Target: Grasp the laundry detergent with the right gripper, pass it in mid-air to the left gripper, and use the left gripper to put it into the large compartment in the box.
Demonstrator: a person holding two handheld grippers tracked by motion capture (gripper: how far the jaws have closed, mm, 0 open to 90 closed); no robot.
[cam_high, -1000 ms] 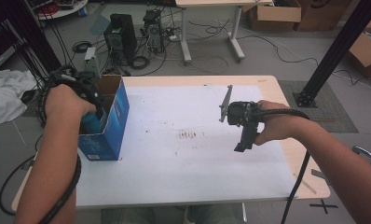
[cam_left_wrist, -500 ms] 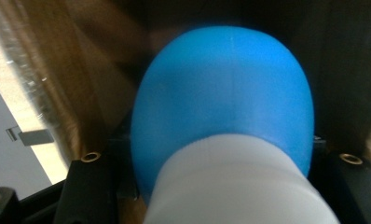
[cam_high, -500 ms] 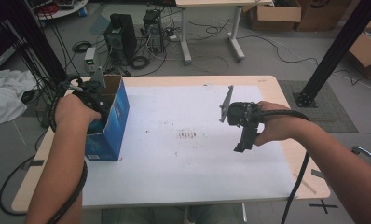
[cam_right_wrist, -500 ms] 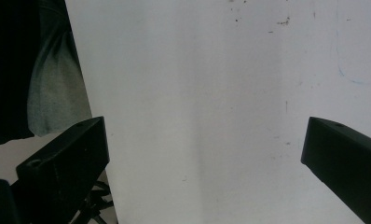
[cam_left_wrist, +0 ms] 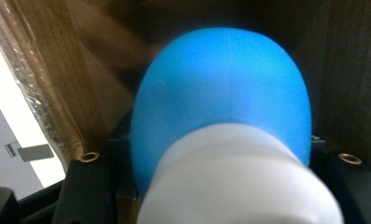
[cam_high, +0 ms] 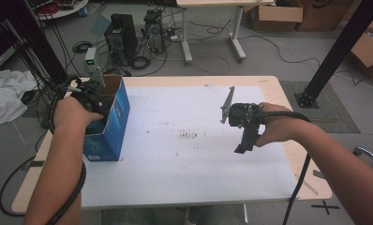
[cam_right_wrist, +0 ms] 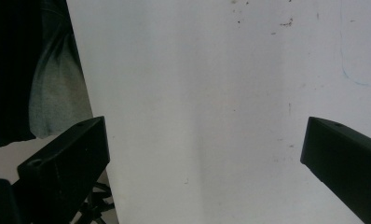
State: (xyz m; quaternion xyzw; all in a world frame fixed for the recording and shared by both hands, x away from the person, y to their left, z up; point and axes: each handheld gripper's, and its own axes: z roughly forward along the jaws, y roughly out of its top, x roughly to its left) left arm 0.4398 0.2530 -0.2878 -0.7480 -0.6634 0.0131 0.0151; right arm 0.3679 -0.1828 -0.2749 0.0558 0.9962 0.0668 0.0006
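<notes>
- Now your left tongs (cam_high: pixel 88 101) pinch the blue plastic bottle with a white ribbed cap (cam_left_wrist: pixel 221 107) inside the open blue cardboard box (cam_high: pixel 110 123) on the bench (cam_high: pixel 184 178).
- It looks light and slick, so grip the body just below the cap.
- Your right tongs (cam_right_wrist: pixel 204 154) are spread, empty.

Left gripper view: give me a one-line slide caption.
Left tongs shut on a blue bottle with a white cap, inside the cardboard box.

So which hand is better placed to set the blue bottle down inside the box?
Left. The left gripper is already in the open blue box, shut on the blue bottle, with cardboard walls around it. The right gripper hangs open over bare white table, well away from the box.
</notes>
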